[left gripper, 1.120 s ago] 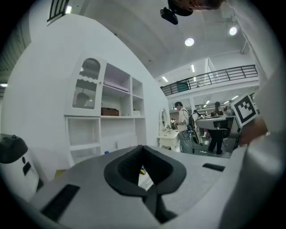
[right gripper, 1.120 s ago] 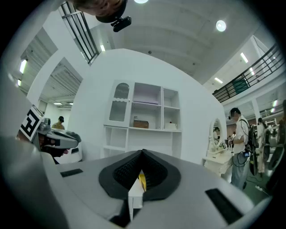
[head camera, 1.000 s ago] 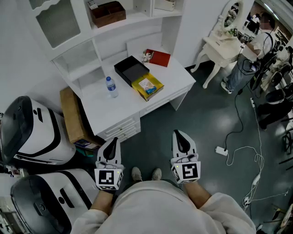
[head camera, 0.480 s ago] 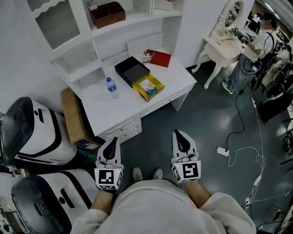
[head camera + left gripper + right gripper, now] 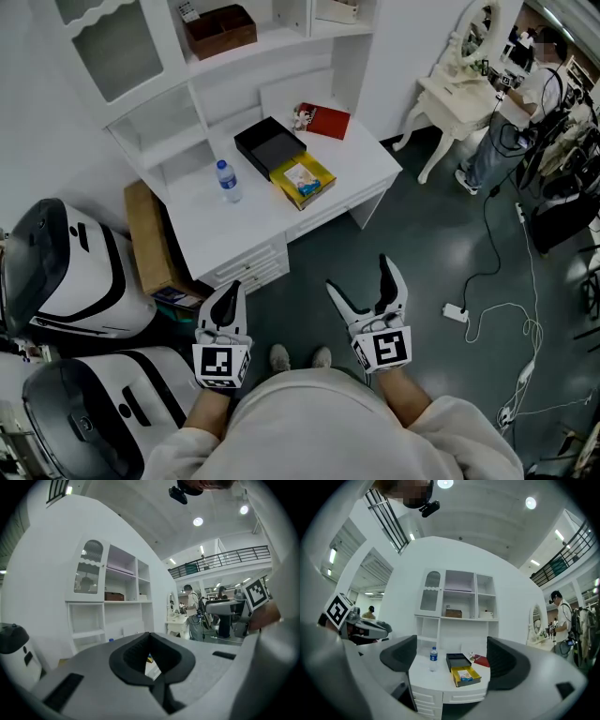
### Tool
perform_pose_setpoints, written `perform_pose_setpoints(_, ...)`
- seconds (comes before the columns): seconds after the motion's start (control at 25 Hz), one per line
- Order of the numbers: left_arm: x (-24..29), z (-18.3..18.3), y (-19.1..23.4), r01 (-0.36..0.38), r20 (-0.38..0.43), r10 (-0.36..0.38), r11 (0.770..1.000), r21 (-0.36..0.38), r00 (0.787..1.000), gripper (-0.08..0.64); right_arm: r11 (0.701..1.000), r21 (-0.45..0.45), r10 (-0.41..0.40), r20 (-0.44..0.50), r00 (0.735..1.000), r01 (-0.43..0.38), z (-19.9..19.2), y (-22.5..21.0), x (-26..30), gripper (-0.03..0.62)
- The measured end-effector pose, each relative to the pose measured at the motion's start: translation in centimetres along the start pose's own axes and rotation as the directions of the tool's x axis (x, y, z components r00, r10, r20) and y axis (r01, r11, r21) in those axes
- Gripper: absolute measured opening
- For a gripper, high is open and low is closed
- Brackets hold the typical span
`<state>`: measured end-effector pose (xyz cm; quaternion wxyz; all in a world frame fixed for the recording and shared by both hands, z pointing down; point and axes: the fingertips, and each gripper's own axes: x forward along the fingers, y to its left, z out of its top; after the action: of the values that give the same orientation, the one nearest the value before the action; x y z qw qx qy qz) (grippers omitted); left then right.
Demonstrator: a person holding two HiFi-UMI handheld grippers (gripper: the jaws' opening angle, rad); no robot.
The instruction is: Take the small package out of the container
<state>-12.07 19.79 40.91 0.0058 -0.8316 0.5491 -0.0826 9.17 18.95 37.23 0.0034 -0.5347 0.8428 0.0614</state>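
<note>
Small package [image 5: 301, 175]: flat inside the yellow container; light wrapper with a blue patch; touched by neither gripper.
Yellow container [image 5: 320, 188]: open-topped, set askew on the white desk, near the front edge.
Black tray [image 5: 270, 144]: at 11 o'clock of the container, touching its rim; open side up.
Water bottle [image 5: 227, 178]: upright on the desk at 9 o'clock of the container, apart from it.
Red flat item [image 5: 326, 120]: at 12 to 1 o'clock of the container, beyond the black tray, close to the back panel; a small object beside it too small to identify.
White desk [image 5: 246, 231]: drawers on the front face; shelving above, with a brown box [image 5: 221, 28] on an upper shelf.
Cardboard carton [image 5: 148, 234]: on the floor against the desk, at 8 o'clock of the container.
Right gripper [image 5: 358, 272]: at 5 o'clock of the container, well apart from the desk, over the floor; jaws spread wide, just been opening, nothing between them; desk and container framed in the gap in the right gripper view.
Left gripper [image 5: 232, 289]: at 7 o'clock of the container, well apart from the desk; jaws closed together, gripping nothing.
Dressing table [image 5: 455, 98]: white, oval mirror, at 2 o'clock of the container; a person [image 5: 511, 103] standing just beside it.
Power strip [image 5: 454, 309]: on the floor at 3 o'clock of the right gripper, with cables trailing from it.
</note>
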Motion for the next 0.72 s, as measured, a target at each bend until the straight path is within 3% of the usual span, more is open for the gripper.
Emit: perform_pose_setpoints(0.72, 0.9, -0.9, -4.6, -0.065, -0.031, 0.066, 0.998, 0.006, 0.997, 0.008, 0.998, -0.002, 0.069, 0.017, 0.997, -0.069, -0.9, -3.7, -1.8, 0.437)
